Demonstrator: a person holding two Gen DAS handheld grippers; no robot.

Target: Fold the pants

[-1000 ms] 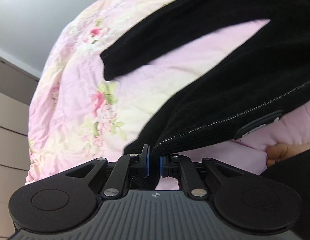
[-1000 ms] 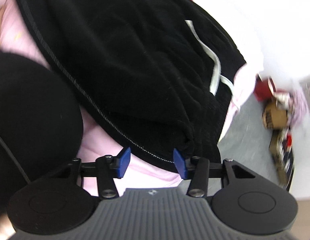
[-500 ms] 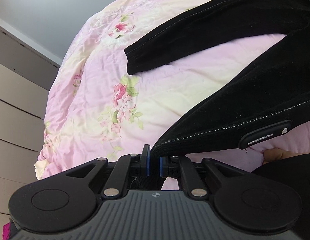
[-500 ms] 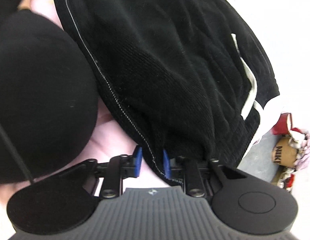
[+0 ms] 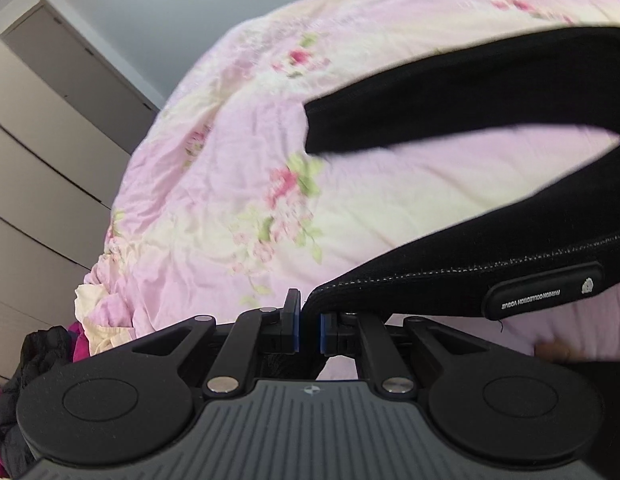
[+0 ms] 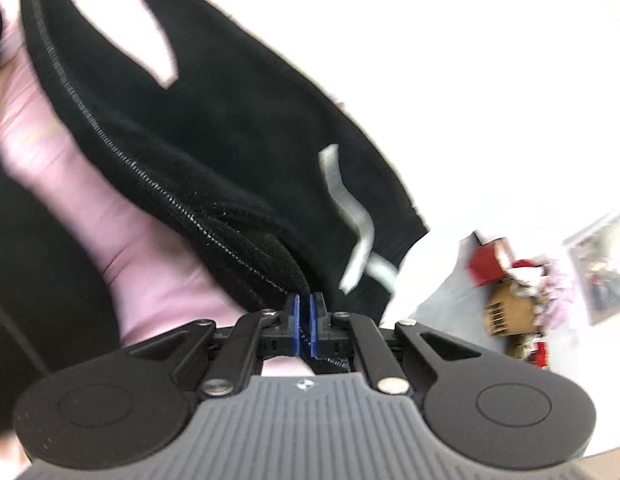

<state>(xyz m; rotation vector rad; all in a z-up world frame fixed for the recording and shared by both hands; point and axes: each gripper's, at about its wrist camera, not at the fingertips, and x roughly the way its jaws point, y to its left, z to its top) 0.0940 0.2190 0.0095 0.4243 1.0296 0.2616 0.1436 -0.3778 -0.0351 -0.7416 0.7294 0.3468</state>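
The black pants (image 5: 509,232) hang above a pink floral bedspread (image 5: 238,184). My left gripper (image 5: 308,322) is shut on a stitched edge of the pants, near a black brand tab (image 5: 543,292). One pant leg (image 5: 449,100) stretches out above the bed, its hem free. In the right wrist view the pants (image 6: 214,128) rise up to the left, with a white drawstring (image 6: 349,208) on the fabric. My right gripper (image 6: 306,320) is shut on the bunched waistband edge.
Beige wardrobe doors (image 5: 38,152) stand left of the bed. A heap of dark and magenta clothes (image 5: 26,380) lies at the lower left. Boxes and red clutter (image 6: 509,292) sit on the floor to the right.
My right gripper has closed on the waistband edge; it was open a second ago. Both grippers have lifted the pants, and the free leg has swung across the bed.
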